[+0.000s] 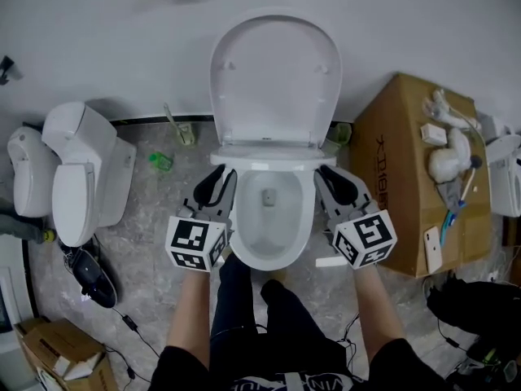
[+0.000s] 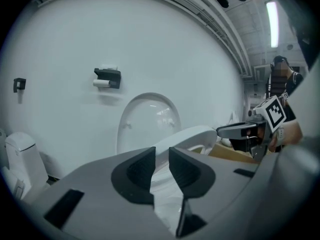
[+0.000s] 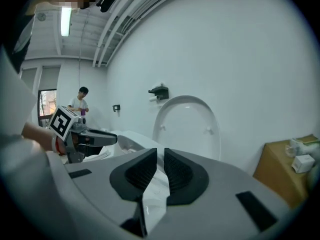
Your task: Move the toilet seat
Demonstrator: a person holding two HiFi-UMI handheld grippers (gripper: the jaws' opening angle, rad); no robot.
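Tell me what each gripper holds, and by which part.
The toilet seat: the left gripper pinches its left side rim, the right gripper its right side rim.

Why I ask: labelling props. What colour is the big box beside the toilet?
Brown; the box shows best in the head view.

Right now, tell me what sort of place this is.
Probably a test room or workshop mocked up as a bathroom: a toilet against a bare wall, spare toilets loose on the floor, and a cardboard box holding small parts.
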